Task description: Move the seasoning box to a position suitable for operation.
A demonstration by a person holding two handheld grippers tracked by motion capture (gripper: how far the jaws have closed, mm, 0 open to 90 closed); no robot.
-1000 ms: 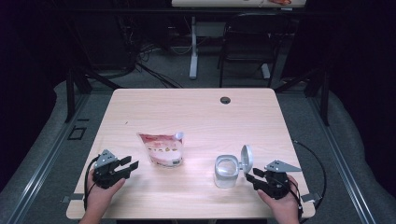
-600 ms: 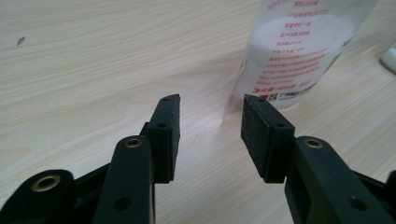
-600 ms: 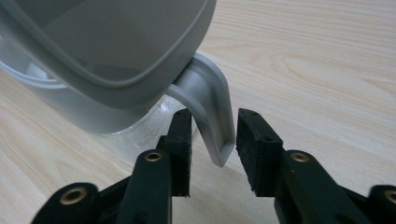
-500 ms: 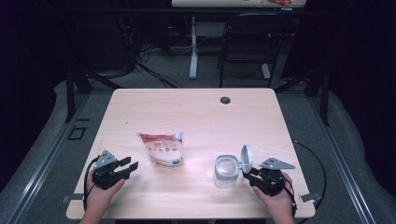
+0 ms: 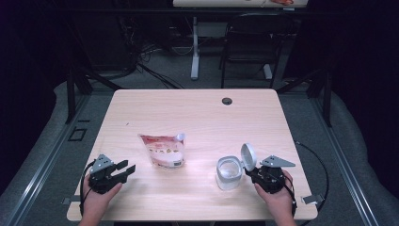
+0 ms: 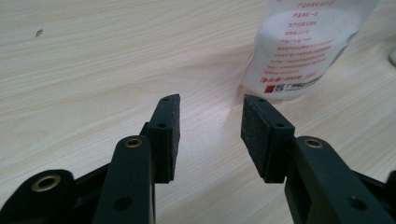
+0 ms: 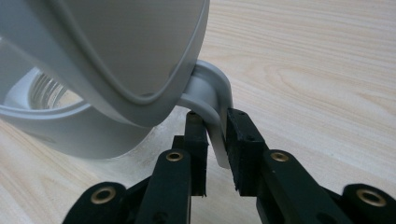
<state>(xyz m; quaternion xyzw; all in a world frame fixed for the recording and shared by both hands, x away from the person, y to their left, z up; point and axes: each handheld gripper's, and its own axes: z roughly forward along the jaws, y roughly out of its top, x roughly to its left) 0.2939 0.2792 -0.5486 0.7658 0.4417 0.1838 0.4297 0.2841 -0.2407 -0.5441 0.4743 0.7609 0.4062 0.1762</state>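
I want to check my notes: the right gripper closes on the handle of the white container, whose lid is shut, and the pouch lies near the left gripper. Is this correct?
One point is wrong: the lid stands open, as the high view shows. The right gripper has just been closing its jaws around the white container handle, and the pouch lies near the left gripper.

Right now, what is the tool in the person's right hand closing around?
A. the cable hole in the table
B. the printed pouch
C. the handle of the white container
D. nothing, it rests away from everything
C. In the right gripper view the right tool has just been closing, and the white container's handle sits between its jaws, touching both.
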